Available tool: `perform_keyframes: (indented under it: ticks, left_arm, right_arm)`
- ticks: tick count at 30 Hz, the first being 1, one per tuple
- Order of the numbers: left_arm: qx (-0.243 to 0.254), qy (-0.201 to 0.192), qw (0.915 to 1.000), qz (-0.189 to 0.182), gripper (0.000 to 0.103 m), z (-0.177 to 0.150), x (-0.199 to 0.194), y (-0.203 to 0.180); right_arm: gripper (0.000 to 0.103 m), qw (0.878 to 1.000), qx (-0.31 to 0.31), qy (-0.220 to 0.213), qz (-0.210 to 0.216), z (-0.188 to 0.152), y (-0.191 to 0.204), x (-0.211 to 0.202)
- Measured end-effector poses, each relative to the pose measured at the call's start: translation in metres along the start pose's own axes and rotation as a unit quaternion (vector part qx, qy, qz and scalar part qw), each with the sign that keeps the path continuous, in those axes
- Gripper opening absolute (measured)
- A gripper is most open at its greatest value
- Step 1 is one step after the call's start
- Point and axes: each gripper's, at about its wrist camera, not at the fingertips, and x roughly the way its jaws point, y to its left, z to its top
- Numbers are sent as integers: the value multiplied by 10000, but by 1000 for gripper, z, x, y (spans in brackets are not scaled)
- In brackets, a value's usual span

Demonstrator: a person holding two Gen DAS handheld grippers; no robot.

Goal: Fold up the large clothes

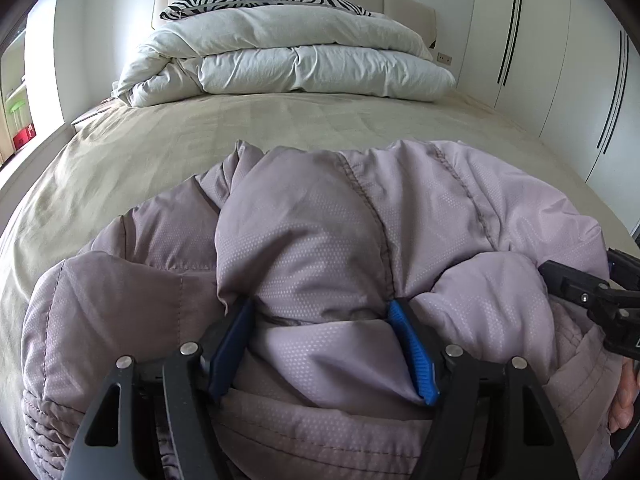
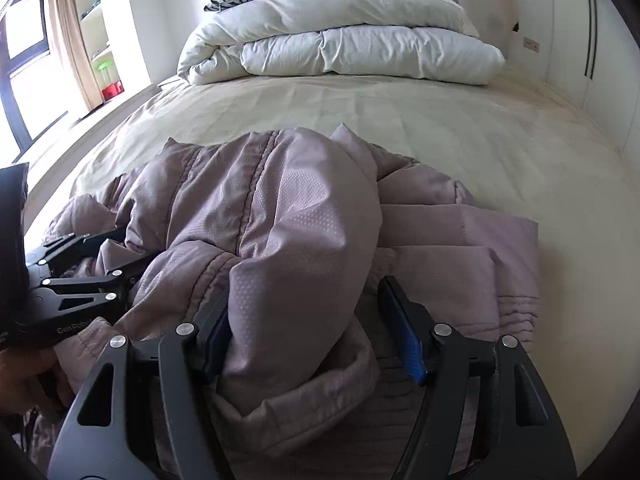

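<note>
A: Where is the puffer jacket (image 1: 320, 240) seen?

B: It is heaped at the near edge of the bed (image 1: 280, 120), well apart from the folded duvet (image 1: 288, 60) at the headboard end.

A: And the grippers?

B: A thick fold is clamped by the left gripper (image 1: 320, 312). The right gripper (image 2: 306, 292) is spread; cloth lies between its jaws, and the right-hand pad (image 2: 404, 332) stands clear of it.

Soft daylight enters from the window (image 2: 24, 40), which glares white; both views stay sharp, bending strongly toward dark vignetted corners.
</note>
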Motion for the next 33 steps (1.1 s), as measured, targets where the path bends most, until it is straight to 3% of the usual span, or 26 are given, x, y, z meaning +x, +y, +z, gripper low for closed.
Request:
perform_keyframes:
  ticks: [4,6,9,16,20,29,33]
  left_arm:
    - [-291,-2,9995,-136,76,3,-36,7]
    - [-318,-59,9994,-76,85,1,-64,8]
    - [-358,-200,9990,-171,90,-11,-111,12]
    - [-565,-104,9956,-736,101,-84,-213,15]
    - [-1114,126,9876,-1098,103,-145,-254,25]
    - [-1772,966,9739,-1039,103,-256,-308,43]
    - [-2257,1184,9609,-1079,103,-295,-323,55]
  right_arm:
    - [72,9987,-7,-469,190,-12,1,-62]
    - [75,9974,-25,-654,293,-23,0,-95]
    - [77,9965,13,-698,451,-46,-3,-138]
    - [77,9968,209,-236,728,-135,-21,-218]
    - [77,9964,424,78,735,-196,-43,-264]
    - [77,9808,1414,935,960,-311,-113,-328]
    - [77,9679,1770,1498,970,-350,-134,-331]
